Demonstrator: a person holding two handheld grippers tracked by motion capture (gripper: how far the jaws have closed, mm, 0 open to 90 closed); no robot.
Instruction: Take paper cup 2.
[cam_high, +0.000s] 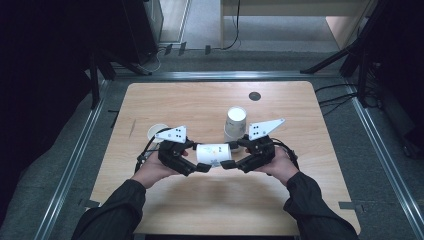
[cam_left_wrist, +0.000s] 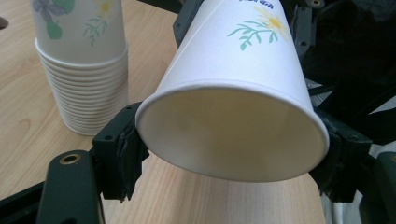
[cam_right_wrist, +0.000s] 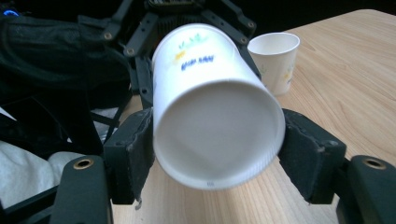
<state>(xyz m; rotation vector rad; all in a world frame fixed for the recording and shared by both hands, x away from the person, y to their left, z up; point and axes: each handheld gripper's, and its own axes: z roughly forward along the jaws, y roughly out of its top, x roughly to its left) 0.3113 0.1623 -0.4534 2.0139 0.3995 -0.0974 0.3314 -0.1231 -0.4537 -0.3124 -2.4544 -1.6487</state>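
Paper cup lying sideways in mid-air between both tools, just above the tabletop, at 6 o'clock from the tall cup stack. Left tool pinching the open rim end; right tool flanking the base end, pads barely touching, grip hard to confirm. Light, thin-walled, easily crushed, a little slick: best held gently at the stiffer rolled rim or base, never mid-wall. Lone cup standing at 10 o'clock.

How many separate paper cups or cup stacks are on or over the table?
3: one cup held sideways between both grippers, one upright single cup behind the left gripper, one upside-down stack behind the right gripper.
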